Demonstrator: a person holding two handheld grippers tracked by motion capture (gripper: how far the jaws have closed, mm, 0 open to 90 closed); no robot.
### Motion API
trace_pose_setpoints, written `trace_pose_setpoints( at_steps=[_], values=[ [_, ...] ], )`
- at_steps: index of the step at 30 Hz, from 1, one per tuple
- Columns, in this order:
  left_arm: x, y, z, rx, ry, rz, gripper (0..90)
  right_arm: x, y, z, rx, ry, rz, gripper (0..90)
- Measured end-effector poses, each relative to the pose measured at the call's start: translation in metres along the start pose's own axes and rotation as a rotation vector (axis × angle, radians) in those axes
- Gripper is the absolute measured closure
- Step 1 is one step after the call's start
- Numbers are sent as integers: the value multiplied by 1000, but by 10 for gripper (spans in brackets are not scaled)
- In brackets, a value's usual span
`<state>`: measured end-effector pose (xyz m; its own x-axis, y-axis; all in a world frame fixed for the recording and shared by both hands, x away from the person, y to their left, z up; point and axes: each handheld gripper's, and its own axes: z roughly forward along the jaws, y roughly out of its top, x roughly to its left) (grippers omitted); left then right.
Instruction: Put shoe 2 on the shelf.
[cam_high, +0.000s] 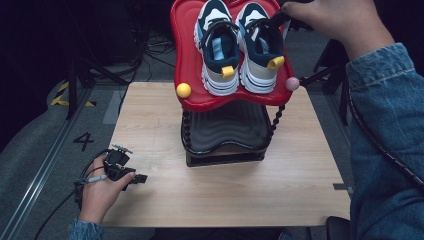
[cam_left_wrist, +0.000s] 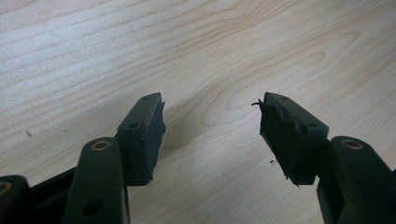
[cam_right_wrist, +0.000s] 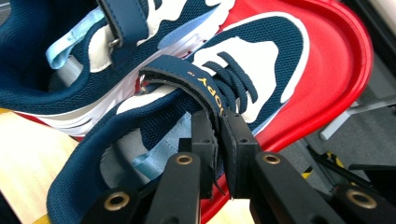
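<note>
Navy strap (cam_right_wrist: 187, 77) lettered "OPY"

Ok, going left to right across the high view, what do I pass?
Left gripper → yellow ball → left shoe → right shoe → pink ball → denim sleeve.

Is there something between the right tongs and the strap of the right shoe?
Nothing visible. The right tongs are already closed on the strap of the right shoe, which stands on the red tray beside the left shoe.
</note>
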<state>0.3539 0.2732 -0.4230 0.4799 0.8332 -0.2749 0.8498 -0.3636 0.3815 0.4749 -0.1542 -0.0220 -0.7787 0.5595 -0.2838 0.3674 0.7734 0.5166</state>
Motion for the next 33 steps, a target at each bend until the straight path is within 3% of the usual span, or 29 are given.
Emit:
trace_pose_setpoints(
  at_steps=[7,14,16,17,20,25,33],
  values=[
    [0,3,1,0,-7,8,402,2,0,4,18,12,15,847],
    [0,4,2,5,-4,15,402,1,-3,0,10,4,2,822],
    [-1,5,2,3,-6,13,402,0,-6,-3,-3,13,1,803],
    [-1,5,2,5,-10,14,401,-2,-10,-8,-35,4,2,766],
    [-2,7,2,2,-11,13,402,-3,-15,-17,-64,-13,2,745],
    [-3,13,5,6,-12,29,402,-3,-33,-40,-113,1,21,699],
    [-6,25,6,4,-20,46,400,-4,-84,-52,-79,8,72,684]
  ],
)
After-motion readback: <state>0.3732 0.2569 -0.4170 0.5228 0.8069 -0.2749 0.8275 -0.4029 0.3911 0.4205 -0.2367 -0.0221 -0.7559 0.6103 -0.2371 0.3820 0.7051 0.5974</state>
